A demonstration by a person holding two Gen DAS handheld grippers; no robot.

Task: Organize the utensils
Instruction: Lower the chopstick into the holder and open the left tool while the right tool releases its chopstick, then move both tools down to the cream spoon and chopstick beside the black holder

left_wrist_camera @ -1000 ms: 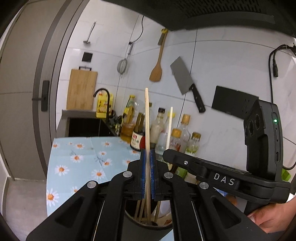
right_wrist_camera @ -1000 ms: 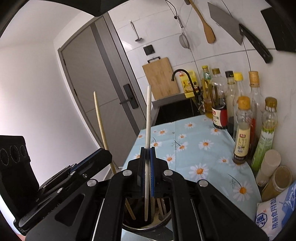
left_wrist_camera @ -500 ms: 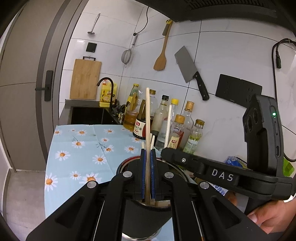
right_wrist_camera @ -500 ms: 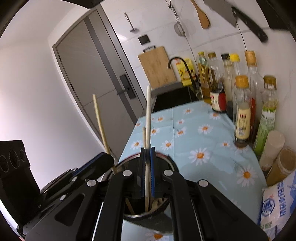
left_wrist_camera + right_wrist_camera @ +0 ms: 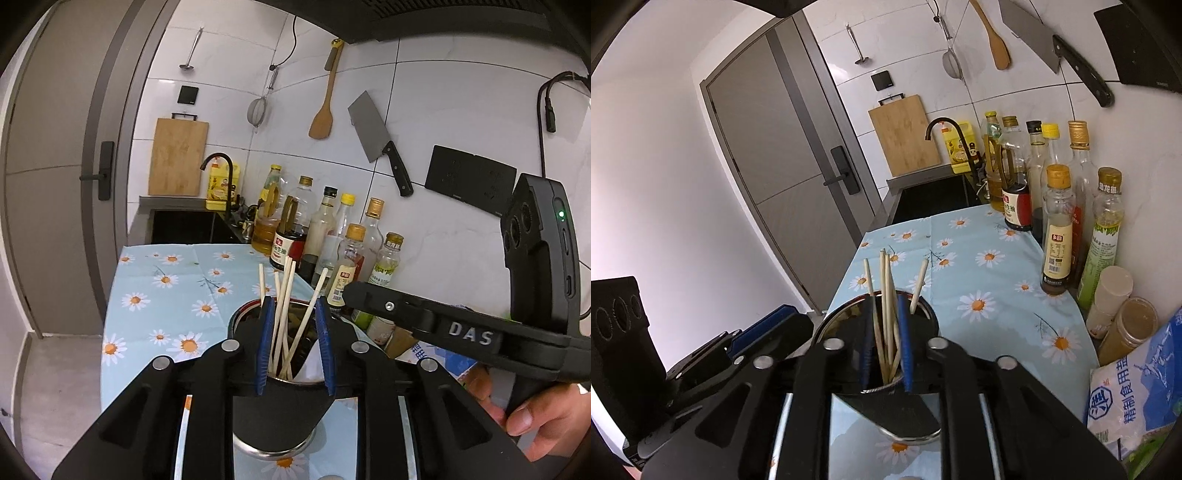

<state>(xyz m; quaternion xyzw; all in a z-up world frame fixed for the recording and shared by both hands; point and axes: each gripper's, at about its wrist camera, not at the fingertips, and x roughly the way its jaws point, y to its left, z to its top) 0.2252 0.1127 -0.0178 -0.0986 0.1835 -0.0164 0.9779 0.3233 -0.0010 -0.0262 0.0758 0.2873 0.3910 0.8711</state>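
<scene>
Both tongs opening, gripping nothing | left tongs [image 5: 293, 341], right tongs [image 5: 886, 341] | chopsticks [image 5: 282, 314] just released into holder [image 5: 925, 317], lower centre | sorting advances

On the desk [image 5: 993, 295] stood a cup [image 5: 905, 410] with chopsticks [image 5: 886, 295] in it. Bottles [image 5: 1058, 229] stood in a row to its right, along the wall. Behind the desk was a sink [image 5: 934, 195], with a cutting board [image 5: 905, 134] leaning behind it.
</scene>
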